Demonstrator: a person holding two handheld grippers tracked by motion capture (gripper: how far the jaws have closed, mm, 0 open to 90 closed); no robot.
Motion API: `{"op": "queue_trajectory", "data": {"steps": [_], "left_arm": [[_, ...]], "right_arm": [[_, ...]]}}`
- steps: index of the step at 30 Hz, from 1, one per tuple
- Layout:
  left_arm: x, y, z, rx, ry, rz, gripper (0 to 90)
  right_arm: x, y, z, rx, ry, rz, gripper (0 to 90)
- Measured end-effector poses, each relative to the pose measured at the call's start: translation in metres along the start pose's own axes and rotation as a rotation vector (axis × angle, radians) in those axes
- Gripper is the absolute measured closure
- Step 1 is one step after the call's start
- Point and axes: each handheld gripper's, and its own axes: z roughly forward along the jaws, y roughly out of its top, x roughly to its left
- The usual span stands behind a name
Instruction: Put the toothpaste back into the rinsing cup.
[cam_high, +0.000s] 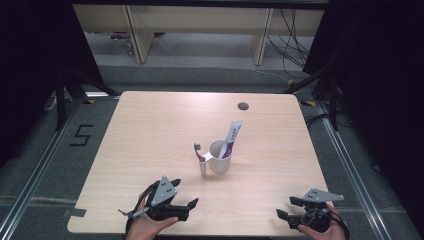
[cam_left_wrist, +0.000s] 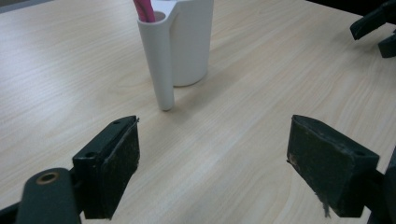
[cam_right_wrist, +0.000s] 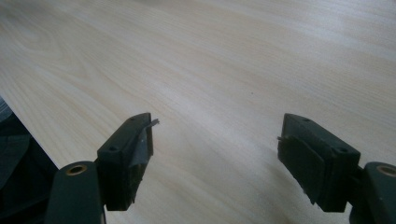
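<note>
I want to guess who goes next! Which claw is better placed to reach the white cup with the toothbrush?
Probably the left claw. It sits open, nearer the white cup, and its own view looks straight at the cup and the toothbrush. The right claw, also open, faces bare table.

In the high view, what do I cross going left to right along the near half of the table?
left gripper → toothbrush → white cup → toothpaste tube → right gripper
</note>
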Motion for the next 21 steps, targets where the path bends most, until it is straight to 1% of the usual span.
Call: {"op": "queue_trajectory", "data": {"steps": [1, 2, 3, 4, 6, 7, 8, 9, 10, 11, 12, 13, 14, 15, 16, 17, 18, 19, 20, 21], "left_arm": [[0.000, -0.001, -0.001, 0.002, 0.006, -0.006, 16.8], [0.000, -0.002, -0.002, 0.007, 0.008, 0.002, 16.7], [0.000, -0.004, -0.001, -0.005, 0.003, -0.008, 16.7], [-0.001, -0.006, -0.002, 0.011, 0.008, -0.003, 16.7], [-0.001, -0.010, -0.003, 0.023, 0.004, -0.004, 16.7], [-0.002, -0.012, -0.003, 0.030, 0.003, -0.006, 16.7], [-0.002, -0.013, -0.003, 0.035, 0.005, -0.007, 16.5], [-0.002, -0.015, -0.003, 0.041, 0.001, -0.001, 16.4], [-0.002, -0.016, -0.003, 0.042, 0.000, -0.005, 16.4], [-0.002, -0.018, -0.003, 0.039, -0.002, -0.009, 16.4], [-0.002, -0.019, -0.003, 0.043, -0.002, -0.010, 16.4], [-0.002, -0.020, -0.004, 0.050, -0.001, -0.002, 16.4], [-0.002, -0.021, -0.004, 0.046, -0.005, -0.007, 16.4], [-0.002, -0.022, -0.005, 0.047, -0.002, -0.007, 16.4], [-0.002, -0.022, -0.007, 0.062, 0.004, 0.001, 16.4], [-0.003, -0.023, -0.007, 0.057, 0.003, -0.007, 16.4], [-0.002, -0.024, -0.008, 0.066, 0.005, 0.006, 16.4], [-0.003, -0.024, -0.007, 0.051, -0.001, -0.008, 16.4], [-0.003, -0.025, -0.008, 0.057, -0.002, -0.006, 16.4], [-0.003, -0.025, -0.008, 0.057, -0.001, -0.006, 16.4]], "right_arm": [[0.000, 0.000, -0.001, 0.000, -0.017, -0.002, 25.8], [0.000, 0.000, -0.001, 0.005, -0.018, -0.002, 25.3], [0.000, 0.000, -0.001, 0.001, -0.019, 0.000, 24.5], [0.000, 0.000, -0.001, 0.003, -0.019, 0.003, 23.6], [0.000, 0.001, -0.001, 0.001, -0.019, 0.001, 20.6], [0.002, 0.000, 0.001, 0.004, -0.003, 0.026, 19.3], [0.003, 0.000, 0.001, 0.004, -0.010, 0.029, 18.6], [0.003, 0.000, 0.001, 0.013, -0.012, 0.027, 18.7], [0.002, 0.001, 0.001, 0.010, -0.020, 0.012, 18.6], [0.003, 0.001, 0.001, 0.011, -0.019, 0.015, 18.5], [0.002, 0.001, 0.001, 0.005, -0.030, -0.011, 18.5], [0.002, 0.001, 0.001, 0.003, -0.029, -0.013, 18.5], [0.002, 0.001, 0.002, 0.004, -0.016, -0.005, 18.5], [0.003, 0.001, 0.002, 0.005, -0.027, 0.003, 18.4], [0.002, 0.001, 0.002, 0.002, -0.029, -0.017, 18.4], [0.002, 0.001, 0.002, 0.003, -0.020, -0.014, 18.5], [0.003, 0.001, 0.003, -0.002, -0.013, -0.011, 18.5], [0.003, 0.001, 0.003, -0.001, -0.014, -0.011, 18.5], [0.003, 0.001, 0.003, 0.003, -0.013, -0.002, 18.5], [0.003, 0.001, 0.002, 0.005, -0.030, -0.012, 18.6]]}}
